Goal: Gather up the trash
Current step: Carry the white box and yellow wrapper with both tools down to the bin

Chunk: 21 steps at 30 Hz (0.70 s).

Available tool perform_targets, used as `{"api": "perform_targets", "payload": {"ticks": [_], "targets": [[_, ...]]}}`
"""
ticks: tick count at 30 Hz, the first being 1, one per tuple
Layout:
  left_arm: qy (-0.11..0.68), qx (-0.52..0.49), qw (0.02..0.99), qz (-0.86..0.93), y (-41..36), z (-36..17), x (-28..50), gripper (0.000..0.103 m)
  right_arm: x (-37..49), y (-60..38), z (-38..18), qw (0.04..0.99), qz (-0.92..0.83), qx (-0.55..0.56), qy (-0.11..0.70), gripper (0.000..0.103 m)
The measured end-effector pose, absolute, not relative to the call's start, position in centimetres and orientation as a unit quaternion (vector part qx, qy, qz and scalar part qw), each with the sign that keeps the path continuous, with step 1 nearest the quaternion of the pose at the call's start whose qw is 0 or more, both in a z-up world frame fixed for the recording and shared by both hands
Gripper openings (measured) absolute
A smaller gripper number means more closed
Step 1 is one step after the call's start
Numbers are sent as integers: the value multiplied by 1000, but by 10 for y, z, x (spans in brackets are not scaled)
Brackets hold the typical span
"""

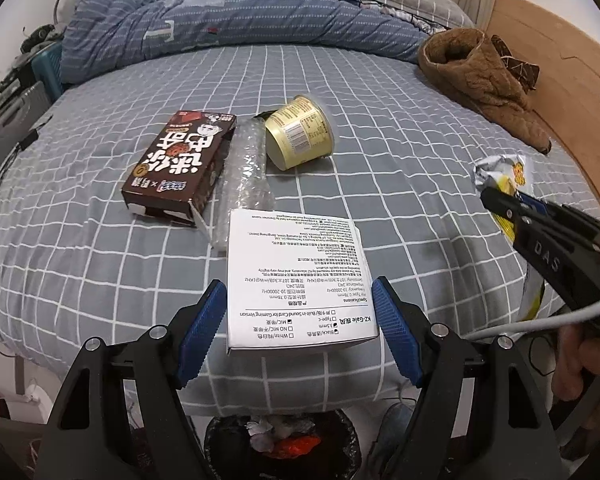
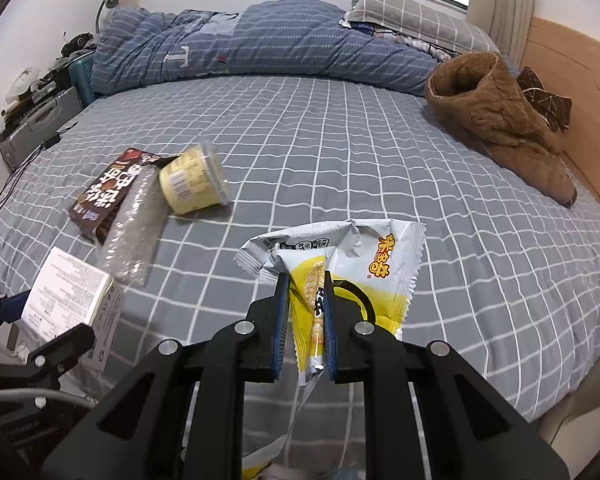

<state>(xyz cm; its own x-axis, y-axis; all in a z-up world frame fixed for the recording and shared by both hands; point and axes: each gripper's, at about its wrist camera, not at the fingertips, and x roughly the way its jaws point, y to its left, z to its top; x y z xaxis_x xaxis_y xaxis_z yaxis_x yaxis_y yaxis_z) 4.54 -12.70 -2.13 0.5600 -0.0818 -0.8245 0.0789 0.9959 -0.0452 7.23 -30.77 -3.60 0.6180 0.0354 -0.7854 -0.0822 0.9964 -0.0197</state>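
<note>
A big bed (image 1: pixel 340 92) covered with a grey sheet with white squares is seen in both views. A blue striped blanket (image 1: pixel 228 20) is piled at the far end, and a grey checked pillow (image 2: pixel 412 12) is placed behind it. A brown fuzzy piece of clothing (image 1: pixel 484 84) is laid near the wooden board on the right side. Below the near edge of the bed, a black trash bin (image 1: pixel 280 444) with crumpled paper and something red inside is seen. A white box (image 1: pixel 296 280) with small black print is held between the blue pads of the left gripper (image 1: pixel 300 304); its jaws are spread wide and pressed on the two sides of the box, which is lifted near the bed's edge above the bin. A brown snack box (image 1: pixel 180 164) with big white letters is laid flat on the sheet. Just beside it, touching it, a roll of clear bubble wrap (image 1: pixel 246 176) is found. A yellow cup (image 1: pixel 300 136) is tipped on its side next to the far end of the wrap. A white and yellow snack wrapper (image 2: pixel 340 272) is pinched in the right gripper (image 2: pixel 306 280), whose jaws are closed tight on it, and it is held up over the near part of the bed.
</note>
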Motion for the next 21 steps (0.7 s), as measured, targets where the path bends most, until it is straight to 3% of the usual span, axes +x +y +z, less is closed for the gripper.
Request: {"api": "perform_targets", "payload": {"ticks": [21], "targets": [[445,-23,894,-48,-65,19,-14,73,-2,-281,-8,904,30,-2,426,15]]}}
